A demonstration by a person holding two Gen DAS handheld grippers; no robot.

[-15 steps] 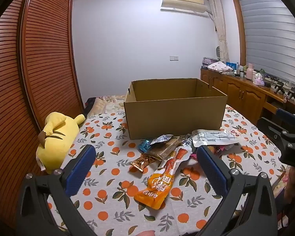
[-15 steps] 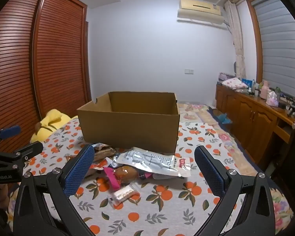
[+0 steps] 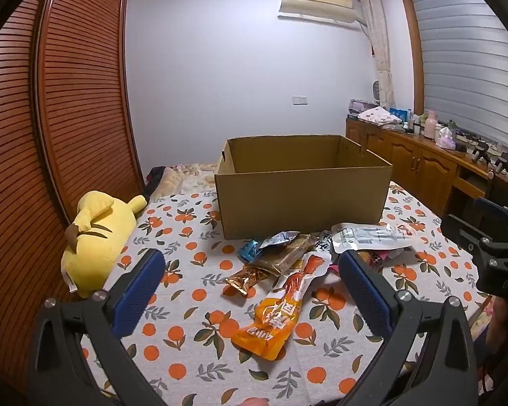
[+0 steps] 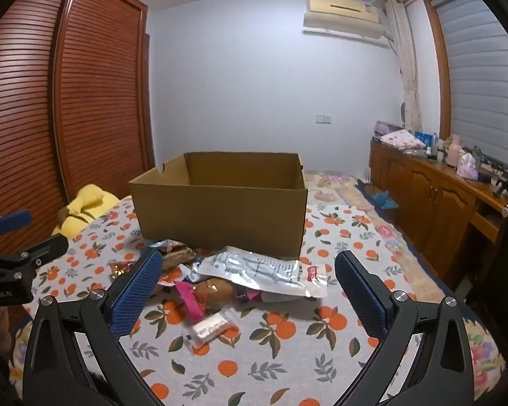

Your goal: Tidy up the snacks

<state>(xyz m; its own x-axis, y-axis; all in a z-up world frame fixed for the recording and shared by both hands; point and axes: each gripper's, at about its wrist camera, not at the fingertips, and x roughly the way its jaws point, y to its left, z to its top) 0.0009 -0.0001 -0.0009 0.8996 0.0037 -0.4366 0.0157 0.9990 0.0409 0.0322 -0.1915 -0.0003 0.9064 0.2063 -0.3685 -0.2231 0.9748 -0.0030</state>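
Observation:
An open cardboard box (image 3: 301,199) (image 4: 220,216) stands on the bed's orange-print cloth (image 3: 193,345). A heap of snack packs lies in front of it: an orange pouch (image 3: 274,321), a gold foil pack (image 3: 247,277), a brown pack (image 3: 281,257), a silver-white pouch (image 3: 369,237) (image 4: 264,270), a pink-wrapped bun (image 4: 210,291) and a small white pack (image 4: 210,328). My left gripper (image 3: 250,280) hovers open above the orange pouch. Wide open too, my right gripper (image 4: 249,280) hangs over the silver pouch and bun. Neither holds anything.
A yellow plush toy (image 3: 98,240) lies at the bed's left edge beside the slatted wooden wardrobe (image 3: 50,128). A wooden sideboard (image 4: 433,196) with bottles runs along the right wall. The other gripper shows at each view's edge.

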